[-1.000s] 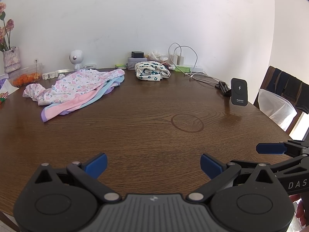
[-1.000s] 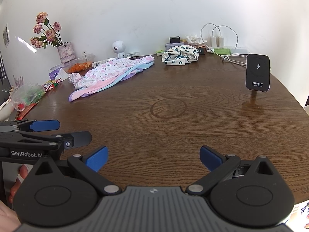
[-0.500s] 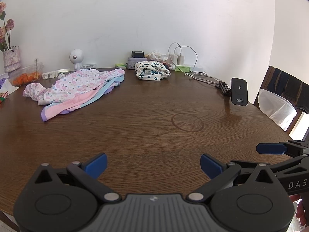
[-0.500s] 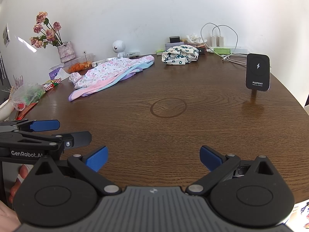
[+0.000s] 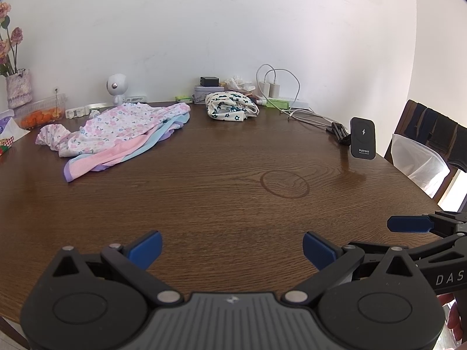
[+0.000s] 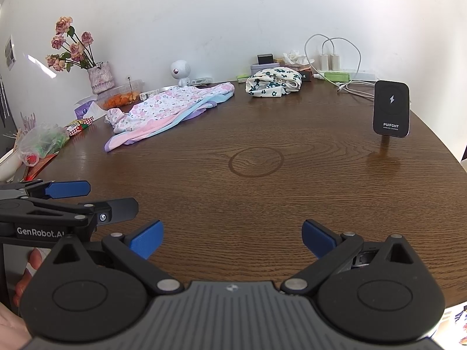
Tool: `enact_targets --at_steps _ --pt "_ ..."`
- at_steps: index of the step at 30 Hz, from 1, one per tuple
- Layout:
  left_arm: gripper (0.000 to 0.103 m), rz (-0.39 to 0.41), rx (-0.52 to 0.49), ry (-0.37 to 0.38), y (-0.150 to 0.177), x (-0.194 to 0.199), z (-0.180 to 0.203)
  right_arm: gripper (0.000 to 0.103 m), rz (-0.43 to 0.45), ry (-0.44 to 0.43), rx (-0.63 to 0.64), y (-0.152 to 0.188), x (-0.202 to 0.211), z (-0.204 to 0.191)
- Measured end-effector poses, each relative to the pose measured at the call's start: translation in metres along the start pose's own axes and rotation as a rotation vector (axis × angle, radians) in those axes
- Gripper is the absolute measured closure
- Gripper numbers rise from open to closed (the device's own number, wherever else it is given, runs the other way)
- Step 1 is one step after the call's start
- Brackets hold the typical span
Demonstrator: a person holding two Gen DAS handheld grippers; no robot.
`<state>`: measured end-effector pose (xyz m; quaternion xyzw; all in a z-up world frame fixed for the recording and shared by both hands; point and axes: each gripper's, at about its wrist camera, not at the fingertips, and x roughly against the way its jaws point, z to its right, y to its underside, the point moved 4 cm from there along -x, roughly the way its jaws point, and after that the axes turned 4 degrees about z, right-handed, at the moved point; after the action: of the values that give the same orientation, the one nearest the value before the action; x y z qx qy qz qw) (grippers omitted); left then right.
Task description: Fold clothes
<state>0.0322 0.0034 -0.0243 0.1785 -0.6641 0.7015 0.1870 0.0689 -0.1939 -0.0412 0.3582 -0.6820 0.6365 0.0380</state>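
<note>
A pile of pink floral and pastel clothes (image 5: 116, 134) lies flat on the far left of the brown wooden table (image 5: 233, 198); it also shows in the right wrist view (image 6: 166, 113). A bundled white cloth with dark flowers (image 5: 232, 110) sits at the back centre, also in the right wrist view (image 6: 273, 86). My left gripper (image 5: 232, 249) is open and empty over the near table edge. My right gripper (image 6: 230, 239) is open and empty beside it. Each gripper shows at the edge of the other's view.
A black wireless charger stand (image 6: 391, 109) stands at the right. Cables and plugs (image 5: 277, 87), a small white robot figure (image 5: 116, 87), a flower vase (image 6: 99, 78), a food container (image 6: 122, 99) and snack bags (image 6: 41, 143) line the back and left. A chair (image 5: 429, 151) stands at the right.
</note>
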Motion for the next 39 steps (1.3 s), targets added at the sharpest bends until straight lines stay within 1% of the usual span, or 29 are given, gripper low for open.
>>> enact_targets --at_steps 10,17,28,31,34,39 --pt "0.0 -0.007 0.021 -0.012 -0.004 -0.008 -0.009 0.0 -0.009 -0.017 0.008 -0.006 -0.013 -0.002" --pt "0.0 -0.008 0.04 -0.029 -0.011 -0.02 -0.023 0.0 -0.01 -0.042 0.036 -0.02 -0.031 -0.007" --pt "0.0 -0.06 0.152 -0.063 -0.03 -0.048 -0.063 0.0 0.011 -0.103 0.098 -0.058 -0.067 -0.023" --pt "0.0 -0.049 0.18 -0.078 -0.037 -0.051 -0.077 0.0 0.014 -0.12 0.12 -0.069 -0.079 -0.029" --pt "0.002 -0.031 0.176 -0.106 -0.044 -0.054 -0.088 0.0 0.015 -0.142 0.142 -0.079 -0.09 -0.037" --pt "0.002 -0.036 0.204 -0.113 -0.057 -0.062 -0.107 0.0 0.014 -0.178 0.176 -0.096 -0.108 -0.05"
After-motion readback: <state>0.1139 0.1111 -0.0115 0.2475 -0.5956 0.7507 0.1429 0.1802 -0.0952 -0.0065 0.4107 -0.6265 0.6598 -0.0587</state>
